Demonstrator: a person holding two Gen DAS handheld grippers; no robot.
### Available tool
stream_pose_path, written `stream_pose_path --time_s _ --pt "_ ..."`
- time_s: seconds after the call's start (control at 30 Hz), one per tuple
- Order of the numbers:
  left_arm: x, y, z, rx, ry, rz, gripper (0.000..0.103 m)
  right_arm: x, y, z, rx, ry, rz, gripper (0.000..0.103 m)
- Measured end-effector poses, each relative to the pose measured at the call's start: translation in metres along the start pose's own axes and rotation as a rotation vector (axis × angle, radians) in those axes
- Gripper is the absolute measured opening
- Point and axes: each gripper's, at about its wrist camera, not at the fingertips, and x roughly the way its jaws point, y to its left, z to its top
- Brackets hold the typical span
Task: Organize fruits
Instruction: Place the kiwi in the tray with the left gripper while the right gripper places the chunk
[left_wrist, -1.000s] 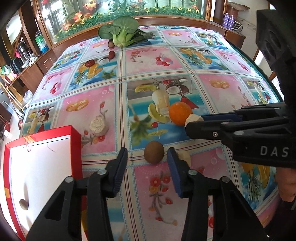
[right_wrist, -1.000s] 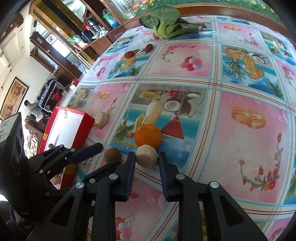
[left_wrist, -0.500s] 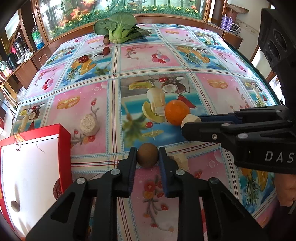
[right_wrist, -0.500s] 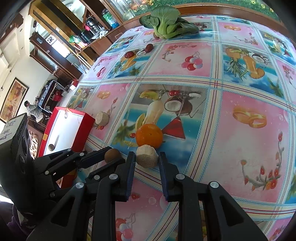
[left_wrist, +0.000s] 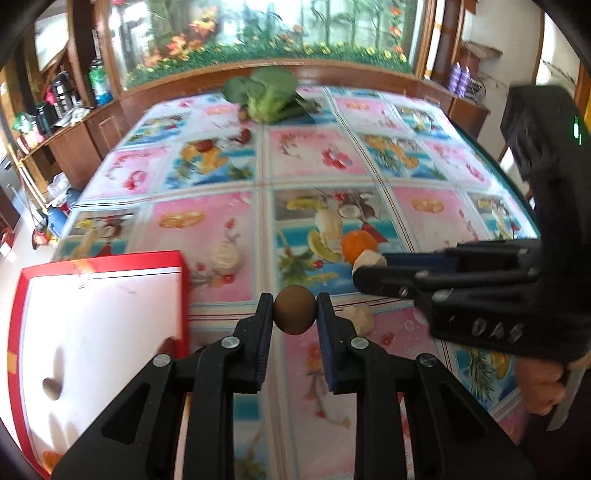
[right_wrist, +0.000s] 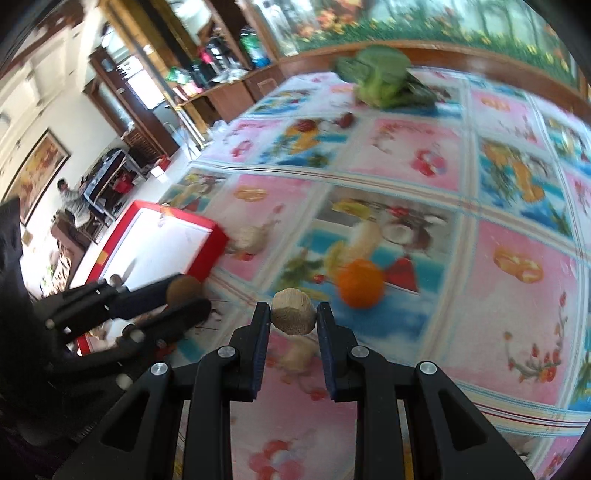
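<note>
In the left wrist view my left gripper (left_wrist: 294, 308) is shut on a round brown fruit (left_wrist: 294, 314), held a little above the tablecloth. My right gripper (right_wrist: 293, 314) is shut on a beige cut chunk (right_wrist: 293, 317), also off the cloth. Each gripper shows in the other's view: the right gripper (left_wrist: 365, 264) on the right, the left gripper (right_wrist: 186, 295) on the left. An orange (right_wrist: 361, 283) lies on the cloth just right of the chunk. A red box (left_wrist: 184, 280) with a white inside stands at the left, with one small brown fruit (left_wrist: 51, 388) in it.
Another beige piece (left_wrist: 356, 319) lies on the cloth below the grippers, and a knobbly pale piece (left_wrist: 226, 255) sits near the box's corner. A leafy green vegetable (left_wrist: 269, 94) and small dark red fruits (left_wrist: 243, 136) lie at the far end. Shelves stand beyond the left edge.
The left jaws closed around the brown fruit and lifted it off the cloth. The right gripper, still gripping the beige chunk, rose and drew left, away from the orange.
</note>
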Motion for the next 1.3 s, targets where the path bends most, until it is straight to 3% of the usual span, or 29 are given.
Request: stream_pose_path --time_s 0.3,0.63,0.97,1.3 --pt "-0.045 0.074 -0.026 -0.125 -0.056 0.088 0.025 0.021 0.062 0.001 -0.117 -0.090 -0.036 0.024" --pt "-0.055 0.138 -0.056 -0.220 -0.060 0.178 0.026 0.063 0.148 0.003 -0.150 -0.128 0.075 0.024" --pt "-0.052 0.195 -0.076 -0.328 -0.055 0.235 0.026 0.101 0.164 0.002 -0.143 -0.065 0.035 0.024" --pt "-0.045 0.209 -0.082 -0.356 -0.037 0.279 0.026 0.104 0.172 -0.005 -0.193 -0.043 0.006 0.025"
